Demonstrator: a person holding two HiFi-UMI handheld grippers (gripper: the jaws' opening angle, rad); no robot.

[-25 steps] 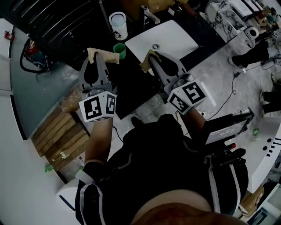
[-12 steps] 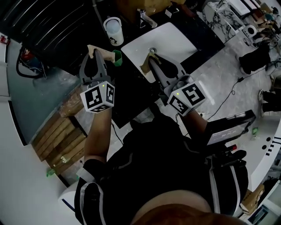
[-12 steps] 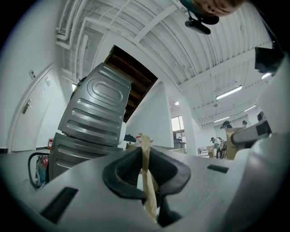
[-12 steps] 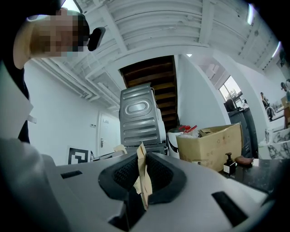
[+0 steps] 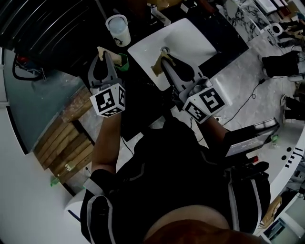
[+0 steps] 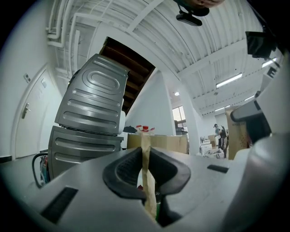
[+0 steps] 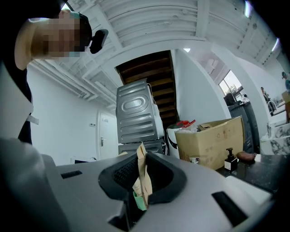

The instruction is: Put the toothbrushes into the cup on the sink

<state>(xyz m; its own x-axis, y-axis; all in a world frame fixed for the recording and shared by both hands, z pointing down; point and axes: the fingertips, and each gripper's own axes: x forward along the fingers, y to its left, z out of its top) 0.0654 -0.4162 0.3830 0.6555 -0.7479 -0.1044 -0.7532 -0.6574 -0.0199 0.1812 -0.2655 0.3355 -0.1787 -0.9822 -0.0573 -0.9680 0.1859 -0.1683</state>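
In the head view a white cup (image 5: 118, 29) stands on the black counter, left of the white sink basin (image 5: 190, 40). My left gripper (image 5: 102, 54) is shut on a tan paper-wrapped toothbrush (image 5: 100, 50) whose green end (image 5: 123, 61) sticks out to the right, just below the cup. The left gripper view shows that packet (image 6: 147, 179) pinched upright between the pads. My right gripper (image 5: 162, 59) hovers at the sink's near-left edge, shut on a second tan packet (image 5: 157, 69). In the right gripper view this packet (image 7: 143, 174) has a green piece at its base.
A faucet (image 5: 157, 14) stands behind the basin. A wooden pallet (image 5: 66, 140) lies on the floor at the left and cables trail on the right. A cardboard box (image 7: 213, 140) and a dark pump bottle (image 7: 231, 161) sit on the counter; a grey ribbed appliance (image 6: 93, 108) stands ahead.
Both grippers have moved forward, closer to the cup and the sink, each still holding its packet. The jaws have not changed.
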